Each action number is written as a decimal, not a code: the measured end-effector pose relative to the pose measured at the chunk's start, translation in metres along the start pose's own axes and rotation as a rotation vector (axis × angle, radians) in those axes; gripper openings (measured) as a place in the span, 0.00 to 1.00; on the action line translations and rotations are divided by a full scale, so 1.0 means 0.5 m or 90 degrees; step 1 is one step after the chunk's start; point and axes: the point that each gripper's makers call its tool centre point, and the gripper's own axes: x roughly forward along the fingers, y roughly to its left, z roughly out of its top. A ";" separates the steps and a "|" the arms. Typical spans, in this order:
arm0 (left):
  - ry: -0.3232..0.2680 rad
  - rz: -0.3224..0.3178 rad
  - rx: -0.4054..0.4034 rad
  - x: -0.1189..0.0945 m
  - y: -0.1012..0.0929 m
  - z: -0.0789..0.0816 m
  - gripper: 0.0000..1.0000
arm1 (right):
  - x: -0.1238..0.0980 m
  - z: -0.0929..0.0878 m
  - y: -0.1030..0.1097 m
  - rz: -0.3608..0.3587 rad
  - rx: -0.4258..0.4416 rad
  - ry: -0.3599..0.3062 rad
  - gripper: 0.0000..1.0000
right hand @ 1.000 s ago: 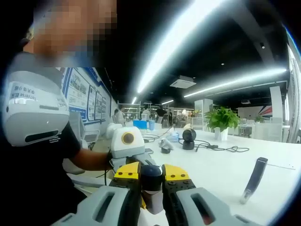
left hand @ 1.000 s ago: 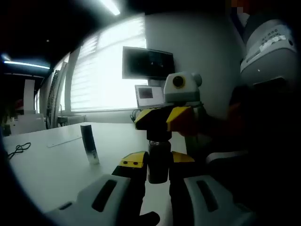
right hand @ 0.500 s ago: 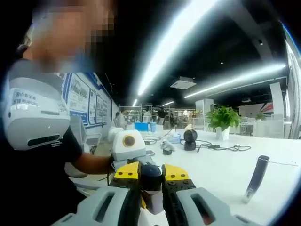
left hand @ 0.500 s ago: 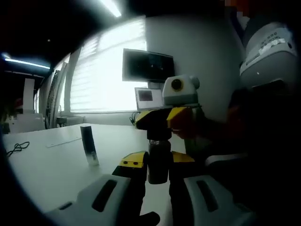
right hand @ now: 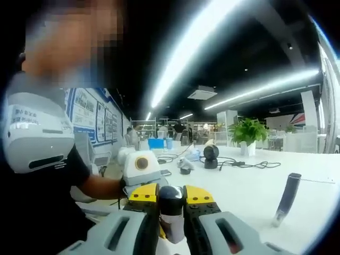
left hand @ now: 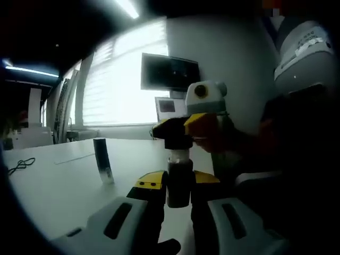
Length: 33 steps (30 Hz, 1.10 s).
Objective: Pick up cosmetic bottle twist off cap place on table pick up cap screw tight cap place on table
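In the left gripper view, my left gripper [left hand: 178, 181] is shut on the dark body of the cosmetic bottle [left hand: 179, 190], held upright above the white table [left hand: 58, 191]. My right gripper [left hand: 178, 137] comes in from the right and is shut on the dark cap [left hand: 177, 144]. A short pale neck [left hand: 178, 156] shows between cap and body. In the right gripper view, the cap [right hand: 171, 194] sits between the yellow-tipped fingers [right hand: 143, 194], with the pale bottle top [right hand: 171, 226] beneath it and the left gripper [right hand: 139, 166] behind.
A second dark tube [left hand: 102, 160] stands upright on the table to the left, also seen as a tube [right hand: 287, 197] at the right. A person in dark clothes [right hand: 42, 186] is close behind. Cables [right hand: 239, 164], small devices and a plant [right hand: 247, 135] lie farther back.
The cap in my right gripper has lifted slightly off the bottle body, and a pale neck now shows between them. Both views have shifted a little.
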 end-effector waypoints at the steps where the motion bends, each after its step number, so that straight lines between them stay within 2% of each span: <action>1: 0.001 0.002 -0.002 0.000 0.002 -0.001 0.08 | -0.001 0.001 -0.002 -0.002 0.003 -0.002 0.11; 8: -0.007 0.001 -0.019 0.000 0.000 -0.002 0.08 | -0.010 0.012 -0.012 -0.002 0.049 -0.029 0.11; 17: -0.006 0.001 -0.020 0.000 0.001 -0.002 0.08 | -0.013 0.021 -0.013 -0.001 0.063 -0.042 0.11; 23: -0.004 0.005 -0.019 0.000 0.003 -0.003 0.08 | -0.018 0.034 -0.021 0.000 0.091 -0.065 0.11; 33: -0.006 0.022 -0.016 -0.004 0.015 -0.012 0.08 | -0.014 0.023 -0.030 -0.013 0.091 -0.056 0.11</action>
